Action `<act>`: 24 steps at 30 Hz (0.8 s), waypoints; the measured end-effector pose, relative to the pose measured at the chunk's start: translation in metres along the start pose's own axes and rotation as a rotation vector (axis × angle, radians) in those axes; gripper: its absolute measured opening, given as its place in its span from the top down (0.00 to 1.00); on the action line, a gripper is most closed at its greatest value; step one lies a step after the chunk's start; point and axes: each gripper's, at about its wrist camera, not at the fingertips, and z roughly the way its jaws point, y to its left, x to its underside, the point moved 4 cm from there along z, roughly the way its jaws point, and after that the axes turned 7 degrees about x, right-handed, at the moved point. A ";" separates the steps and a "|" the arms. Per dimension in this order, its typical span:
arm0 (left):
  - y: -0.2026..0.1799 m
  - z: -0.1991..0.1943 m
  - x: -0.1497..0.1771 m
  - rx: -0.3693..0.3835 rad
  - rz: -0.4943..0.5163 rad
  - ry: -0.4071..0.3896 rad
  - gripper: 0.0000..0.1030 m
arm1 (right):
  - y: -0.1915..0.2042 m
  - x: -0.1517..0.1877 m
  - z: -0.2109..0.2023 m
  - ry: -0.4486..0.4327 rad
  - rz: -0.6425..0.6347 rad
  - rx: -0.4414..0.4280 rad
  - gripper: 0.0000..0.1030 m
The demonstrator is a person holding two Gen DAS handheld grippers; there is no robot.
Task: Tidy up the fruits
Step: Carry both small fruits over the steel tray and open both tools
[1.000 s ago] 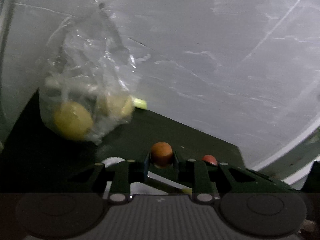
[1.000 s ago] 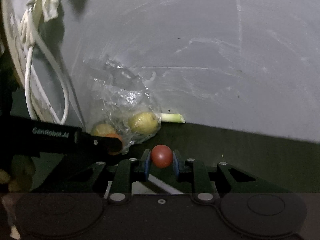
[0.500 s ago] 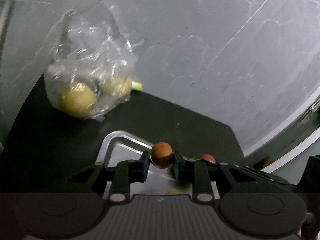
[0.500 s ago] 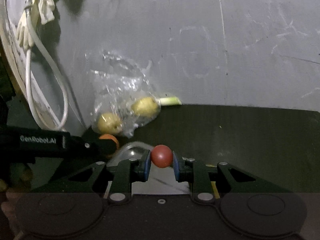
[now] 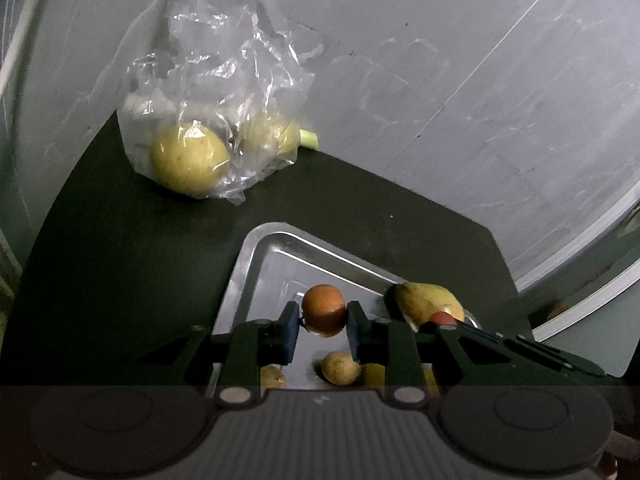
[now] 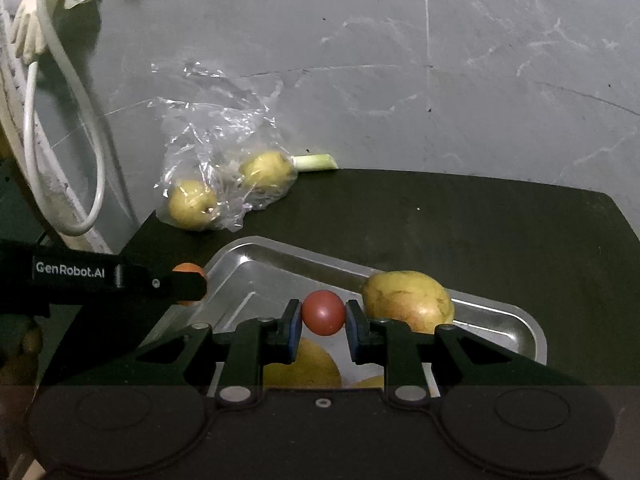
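My left gripper (image 5: 323, 322) is shut on a small orange fruit (image 5: 324, 310), held above the metal tray (image 5: 256, 264). A small red fruit (image 6: 323, 312) sits between the pads of my right gripper (image 6: 323, 320), which is shut on it over the same tray (image 6: 256, 268). In the tray lie a yellow-green pear (image 6: 408, 300), a large yellow fruit (image 6: 308, 366) and a small brownish round fruit (image 5: 340, 367). In the right wrist view the left gripper's finger (image 6: 120, 278) reaches in from the left, the orange fruit (image 6: 188, 270) showing behind it.
A clear plastic bag (image 5: 216, 120) with two yellow-green pears (image 5: 188, 164) lies at the back left corner of the dark table (image 5: 120, 248), against a grey wall. A pale green stalk (image 6: 314, 162) lies beside it. White cables (image 6: 44, 120) hang at the left.
Both grippers have drawn back and tilted down with their fruits, so the tray and the fruit in it have come into view. The bag has not moved.
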 end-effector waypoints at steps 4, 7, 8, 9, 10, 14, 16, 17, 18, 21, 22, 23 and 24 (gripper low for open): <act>0.001 0.006 -0.001 -0.016 -0.002 0.007 0.73 | 0.005 0.001 0.007 0.009 -0.031 0.023 0.76; 0.002 0.012 -0.002 -0.043 0.001 0.016 0.73 | 0.011 0.000 0.014 0.019 -0.078 0.030 0.76; 0.002 0.014 -0.002 -0.052 0.003 0.018 0.73 | 0.013 -0.001 0.018 0.021 -0.095 0.034 0.75; 0.003 0.015 -0.003 -0.057 0.003 0.020 0.73 | 0.014 -0.001 0.020 0.023 -0.107 0.036 0.75; 0.003 0.016 -0.004 -0.059 0.001 0.021 0.73 | 0.016 -0.002 0.022 0.023 -0.113 0.035 0.75; 0.004 0.021 -0.005 -0.070 -0.007 0.030 0.73 | 0.017 -0.004 0.029 0.028 -0.130 0.025 0.75; 0.005 0.023 -0.006 -0.079 -0.010 0.035 0.73 | 0.017 -0.005 0.033 0.035 -0.130 0.021 0.75; 0.006 0.024 -0.006 -0.083 -0.014 0.037 0.73 | 0.016 -0.005 0.034 0.041 -0.129 0.020 0.75; 0.006 0.025 -0.006 -0.085 -0.015 0.038 0.73 | 0.016 -0.006 0.036 0.044 -0.128 0.019 0.75; 0.006 0.027 -0.006 -0.094 -0.015 0.041 0.73 | 0.014 -0.008 0.039 0.053 -0.130 0.010 0.75; 0.006 0.028 -0.006 -0.097 -0.015 0.043 0.73 | 0.014 -0.008 0.039 0.054 -0.129 0.010 0.75; 0.007 0.029 -0.007 -0.102 -0.021 0.038 0.73 | 0.014 -0.009 0.041 0.056 -0.128 0.008 0.75; 0.007 0.029 -0.007 -0.104 -0.023 0.039 0.73 | 0.014 -0.009 0.041 0.057 -0.128 0.007 0.75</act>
